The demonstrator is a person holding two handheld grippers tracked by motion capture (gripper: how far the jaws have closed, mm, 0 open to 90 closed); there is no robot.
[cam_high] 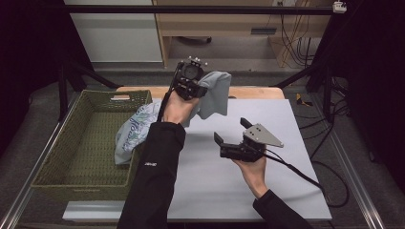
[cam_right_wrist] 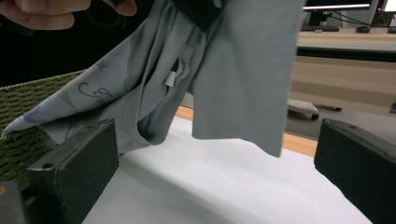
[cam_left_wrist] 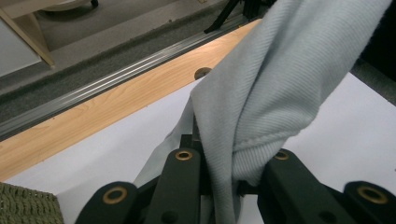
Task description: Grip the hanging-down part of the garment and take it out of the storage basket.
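Woven green basket (cam_high: 86,143) is set at the left edge of the counter (cam_high: 267,191), its near rim just beside the white sheet that covers the surface. A strip of bare wood (cam_left_wrist: 116,98) is seen along the far edge of the counter, with a metal rail behind it. Black frame bars and loose cables are noted around the counter, and pale cabinets stand on the floor beyond.

A light grey shirt (cam_high: 212,93) is held up over the far left part of the counter. Its lower end, printed with a pattern, is draped over the right rim of the basket and hangs against the person's black left sleeve (cam_high: 153,181). A small white label is visible inside the folds in the right gripper view. Between the right tool and the shirt nothing is found standing in the way.

The left tool (cam_high: 191,81) is raised above the counter and is closed on a bunched fold of the shirt (cam_left_wrist: 243,140); the fabric is pinched between its black jaws. The right tool (cam_high: 231,131) is held over the middle of the counter, apart from the shirt, with its jaws spread wide and nothing between them. Through that gap the hanging hem (cam_right_wrist: 243,126) is seen.
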